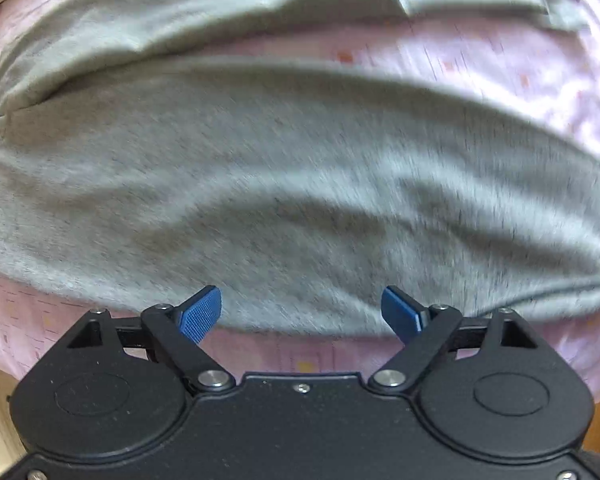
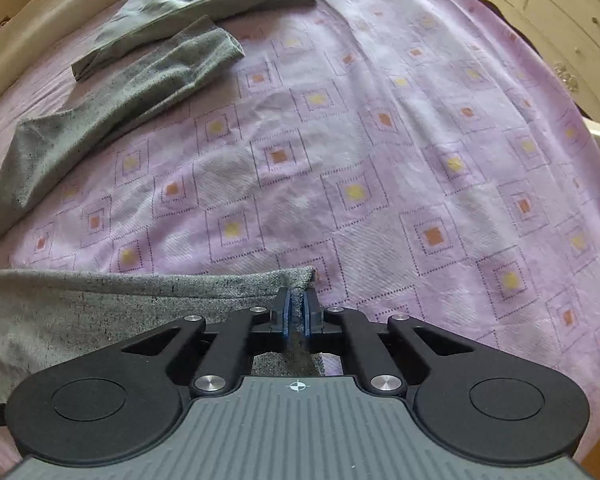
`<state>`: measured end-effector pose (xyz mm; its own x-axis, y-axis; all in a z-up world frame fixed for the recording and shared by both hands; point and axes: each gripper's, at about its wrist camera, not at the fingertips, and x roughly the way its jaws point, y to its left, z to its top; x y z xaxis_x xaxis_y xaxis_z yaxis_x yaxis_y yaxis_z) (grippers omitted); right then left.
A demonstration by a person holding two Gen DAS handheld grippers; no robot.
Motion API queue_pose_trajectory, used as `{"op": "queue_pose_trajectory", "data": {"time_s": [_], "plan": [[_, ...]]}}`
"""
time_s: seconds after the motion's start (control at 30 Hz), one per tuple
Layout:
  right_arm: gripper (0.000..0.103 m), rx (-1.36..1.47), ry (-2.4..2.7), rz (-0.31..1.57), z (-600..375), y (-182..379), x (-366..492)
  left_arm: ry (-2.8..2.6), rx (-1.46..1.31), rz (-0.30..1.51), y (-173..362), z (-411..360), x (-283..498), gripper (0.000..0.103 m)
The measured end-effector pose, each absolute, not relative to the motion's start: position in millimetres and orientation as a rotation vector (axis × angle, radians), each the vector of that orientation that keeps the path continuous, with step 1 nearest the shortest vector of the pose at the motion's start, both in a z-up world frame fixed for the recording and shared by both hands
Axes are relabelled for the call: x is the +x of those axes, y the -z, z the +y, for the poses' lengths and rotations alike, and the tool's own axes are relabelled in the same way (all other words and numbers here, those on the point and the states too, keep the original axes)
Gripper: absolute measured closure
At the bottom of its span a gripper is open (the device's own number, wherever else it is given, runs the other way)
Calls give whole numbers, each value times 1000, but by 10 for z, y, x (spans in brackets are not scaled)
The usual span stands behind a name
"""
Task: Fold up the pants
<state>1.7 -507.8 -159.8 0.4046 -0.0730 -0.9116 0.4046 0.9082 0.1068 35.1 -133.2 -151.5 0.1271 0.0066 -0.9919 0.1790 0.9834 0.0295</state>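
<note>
Nearest the right wrist camera, the right gripper (image 2: pixel 296 312) has its blue fingers (image 2: pixel 286 314) drawn together and clamped on a corner of the grey pants (image 2: pixel 100 312). A thin fold of the fabric stands up between the pads, its tip poking out just beyond them, and more cloth shows below, between the black linkage arms. From the pinched corner the grey cloth spreads away to the left edge of that view, lying on a bed covered by a pink bedspread (image 2: pixel 380 160) printed with dotted squares that have yellow and orange centres. Farther off, toward the upper left, a pant leg (image 2: pixel 140 92) lies flat on the bedspread, and beyond it is a lighter greenish-grey garment (image 2: pixel 204 4). White cabinet doors (image 2: pixel 548 8) stand past the far right edge of the bed.

In the left wrist view, the left gripper (image 1: pixel 301 310) points down at the bed with its blue fingers (image 1: pixel 202 314) spread wide apart and nothing between them. The near hem of the pants (image 1: pixel 280 200) lies just beyond the fingertips, the grey cloth filling the middle of the blurred view. Beyond it a strip of bedspread (image 1: pixel 480 64) shows, then the lighter garment (image 1: pixel 180 12).
</note>
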Motion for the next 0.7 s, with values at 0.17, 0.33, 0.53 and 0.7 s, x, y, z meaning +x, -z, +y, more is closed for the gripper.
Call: {"op": "queue_pose_trajectory", "data": {"time_s": [0.17,0.33,0.53,0.7], "plan": [[72,427,298,900,-5079,1245,209,49,71,1303,1177,-992,671,15],[71,556,293,882,-5100,1265,828,8,76,1276,977,-847,1205,11],[71,613,356,896,-5073,1527,1438,-25,18,1257,964,-696,1475,11],[71,702,450,975,-5137,1768,1717,-52,-21,1291,1043,-599,1574,11]]}}
